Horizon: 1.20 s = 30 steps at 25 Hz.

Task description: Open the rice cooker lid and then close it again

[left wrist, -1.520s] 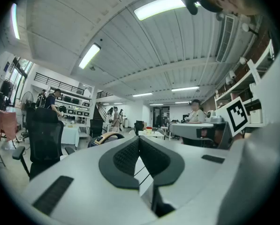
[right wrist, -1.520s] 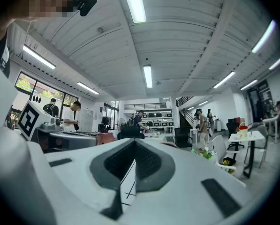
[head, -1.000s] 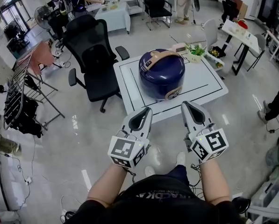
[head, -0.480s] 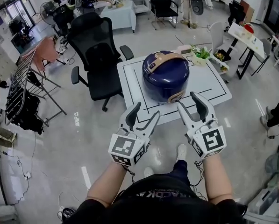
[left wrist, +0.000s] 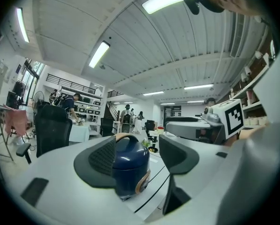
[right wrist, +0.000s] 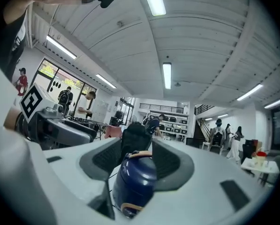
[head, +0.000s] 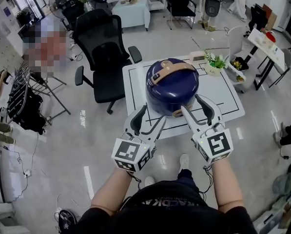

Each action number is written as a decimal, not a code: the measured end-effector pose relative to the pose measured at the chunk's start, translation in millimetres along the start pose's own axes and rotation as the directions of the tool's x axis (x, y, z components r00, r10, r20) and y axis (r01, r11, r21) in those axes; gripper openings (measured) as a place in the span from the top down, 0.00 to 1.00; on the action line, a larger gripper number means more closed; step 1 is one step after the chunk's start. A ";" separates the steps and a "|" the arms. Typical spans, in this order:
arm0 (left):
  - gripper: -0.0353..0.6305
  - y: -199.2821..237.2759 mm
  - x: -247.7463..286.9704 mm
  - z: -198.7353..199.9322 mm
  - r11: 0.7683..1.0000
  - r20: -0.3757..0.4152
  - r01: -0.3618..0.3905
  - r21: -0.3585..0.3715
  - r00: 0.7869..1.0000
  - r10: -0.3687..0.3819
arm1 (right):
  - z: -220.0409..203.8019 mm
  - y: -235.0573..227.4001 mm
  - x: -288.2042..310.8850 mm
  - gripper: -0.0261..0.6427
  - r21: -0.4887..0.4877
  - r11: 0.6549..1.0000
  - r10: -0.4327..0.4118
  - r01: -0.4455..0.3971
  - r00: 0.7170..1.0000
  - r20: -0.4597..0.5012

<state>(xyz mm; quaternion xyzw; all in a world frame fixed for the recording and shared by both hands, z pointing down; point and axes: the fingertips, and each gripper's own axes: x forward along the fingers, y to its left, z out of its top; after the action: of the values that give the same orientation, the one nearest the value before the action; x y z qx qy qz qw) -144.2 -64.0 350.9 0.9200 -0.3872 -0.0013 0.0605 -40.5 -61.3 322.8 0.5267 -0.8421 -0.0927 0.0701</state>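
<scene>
A dark blue rice cooker [head: 172,86] with a tan handle stands on a white table [head: 218,94], lid down. My left gripper [head: 149,119] hovers at the table's near edge, just short of the cooker's front left. Its jaws have just been opening and stand wide, nothing between them. My right gripper [head: 196,107] is by the cooker's front right, apart from it. Its jaws have also just been opening, and they are empty. In the left gripper view the cooker [left wrist: 130,165] shows ahead between the spread jaws of the left gripper [left wrist: 137,154]. The right gripper [right wrist: 136,159] frames the cooker [right wrist: 137,184] likewise.
A black office chair [head: 104,57] stands at the table's left far corner. A small potted plant [head: 214,65] sits on the table's far right corner. A clothes rack [head: 23,99] is at the left, another table [head: 267,43] at the right. People stand far back.
Both grippers went from shut to wide open. Both moved forward from over the floor to the table's near edge, close to the cooker.
</scene>
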 end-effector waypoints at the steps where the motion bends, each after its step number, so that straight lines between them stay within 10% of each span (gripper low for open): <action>1: 0.53 0.8 6.5 0.1 1.000 -0.002 -0.007 -0.001 1.000 0.007 | -2.2 -5.8 4.3 0.67 0.000 1.000 0.007 -0.007 1.000 -0.002; 21: 0.53 25.5 105.7 -1.3 0.981 -0.020 -0.194 0.005 0.981 0.194 | -55.6 -83.8 90.0 0.67 -0.150 0.969 0.192 -0.197 0.980 -0.046; 30: 0.53 25.2 116.5 -2.2 0.950 -0.009 -0.313 -0.011 0.950 0.312 | -70.8 -91.1 108.6 0.67 -0.369 0.882 0.265 -0.293 0.956 -0.125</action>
<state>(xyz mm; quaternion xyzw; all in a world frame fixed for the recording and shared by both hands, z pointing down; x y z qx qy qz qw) -80.5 -164.3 361.1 0.8468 -0.5277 0.0090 0.0669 7.2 -203.8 372.9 0.3789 -0.8715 -0.2260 0.2140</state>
